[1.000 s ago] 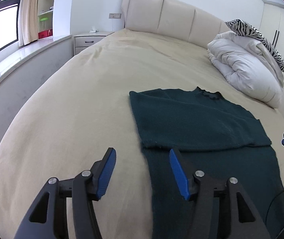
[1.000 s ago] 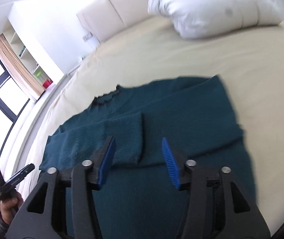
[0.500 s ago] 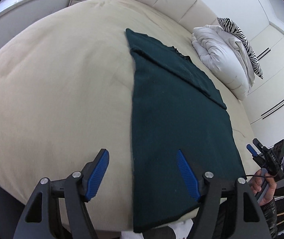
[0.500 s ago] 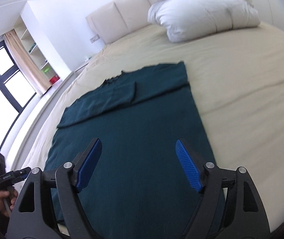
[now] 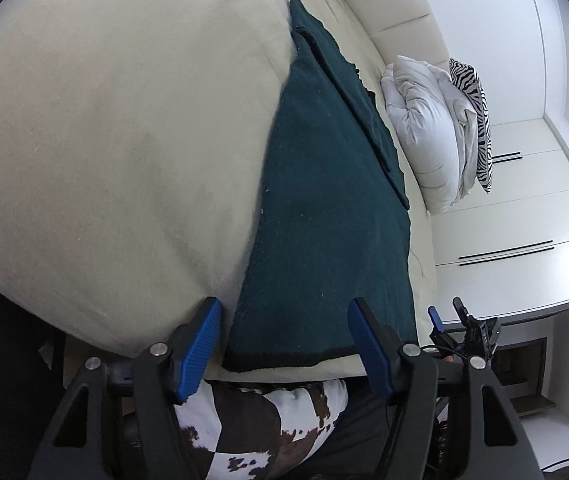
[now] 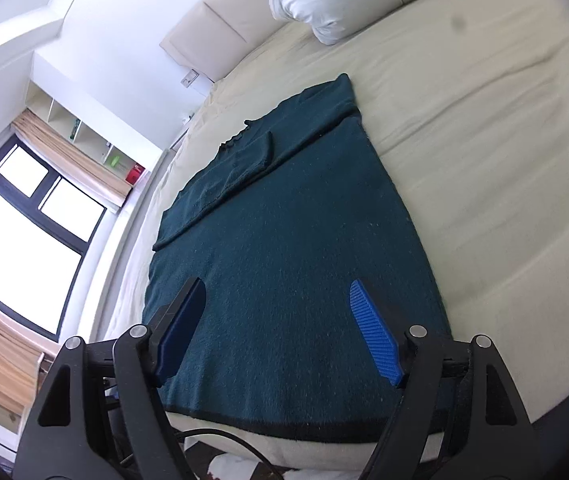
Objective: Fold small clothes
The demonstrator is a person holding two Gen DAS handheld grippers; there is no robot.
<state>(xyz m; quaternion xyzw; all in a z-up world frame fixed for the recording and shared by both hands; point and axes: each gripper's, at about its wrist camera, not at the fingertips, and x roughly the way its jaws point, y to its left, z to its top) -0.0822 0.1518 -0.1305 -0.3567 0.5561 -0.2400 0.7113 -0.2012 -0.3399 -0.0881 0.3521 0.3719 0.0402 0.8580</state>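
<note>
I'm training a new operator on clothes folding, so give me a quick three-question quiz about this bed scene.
1. True or false: the left hand-held gripper is shut on the dark green sweater.
2. Which is folded across the sweater's chest? A) sleeves B) hem C) nothing
3. Fill in: the sweater's hem lies near the bed's ____ edge.

Key: 1 false, both hand-held grippers (right) are open. 2 A. 3 near.

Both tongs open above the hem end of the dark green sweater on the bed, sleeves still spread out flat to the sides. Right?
Not quite: the sleeves are not spread out. The right wrist view shows them folded in across the chest of the dark green sweater, near the collar. The rest holds: the left tongs and right tongs are open above the hem end on the bed.
</note>
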